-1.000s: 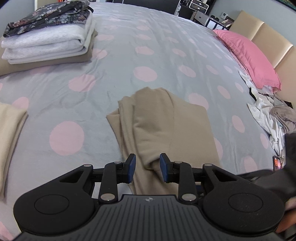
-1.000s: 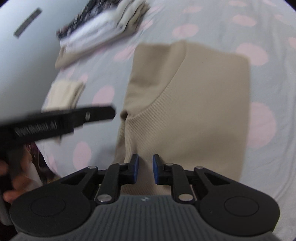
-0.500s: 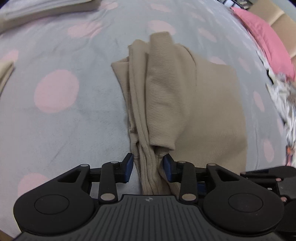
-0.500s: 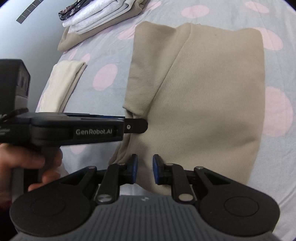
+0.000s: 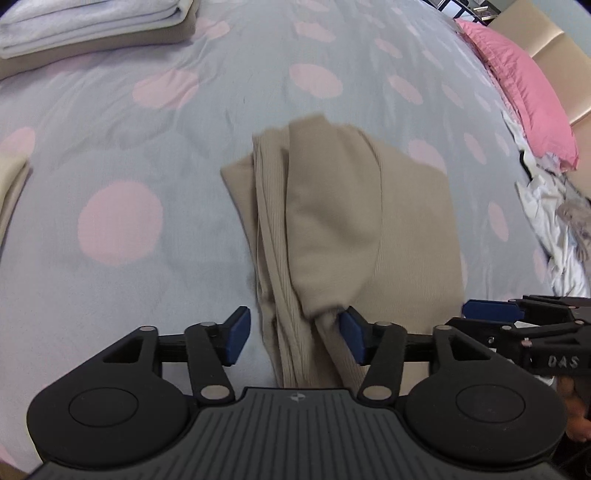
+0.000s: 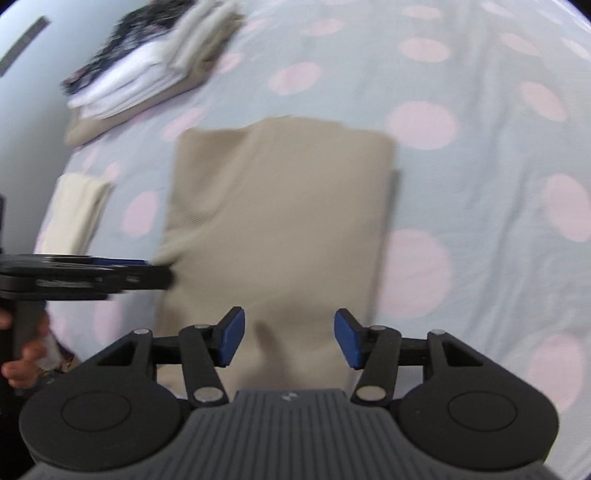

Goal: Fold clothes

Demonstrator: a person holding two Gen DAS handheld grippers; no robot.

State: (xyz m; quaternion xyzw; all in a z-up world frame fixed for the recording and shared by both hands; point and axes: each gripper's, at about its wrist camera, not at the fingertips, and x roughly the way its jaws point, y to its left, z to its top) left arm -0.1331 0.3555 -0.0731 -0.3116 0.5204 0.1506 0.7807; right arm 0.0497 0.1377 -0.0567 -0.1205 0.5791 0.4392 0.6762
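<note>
A folded tan ribbed garment (image 5: 354, 229) lies on the grey bedspread with pink dots (image 5: 122, 218). My left gripper (image 5: 293, 336) is at the garment's near left edge, jaws opening, with the bunched folds lying between the blue pads (image 5: 236, 332), which stand apart from the cloth. In the right wrist view the same garment (image 6: 280, 221) is a flat rectangle, blurred. My right gripper (image 6: 286, 339) hovers over its near edge, jaws opening, nothing pinched. Each gripper shows at the edge of the other's view, the right one (image 5: 491, 310) and the left one (image 6: 85, 277).
A stack of folded clothes (image 5: 92, 29) sits at the far left of the bed (image 6: 147, 70). A cream folded piece (image 6: 74, 210) lies at the left edge. A pink pillow (image 5: 524, 85) and crumpled white laundry (image 5: 554, 221) lie at the right, by a tan headboard (image 5: 546, 44).
Both grippers' jaws have spread wide from nearly shut. The left one came down onto the garment's near left edge; the right one shifted across the near edge.
</note>
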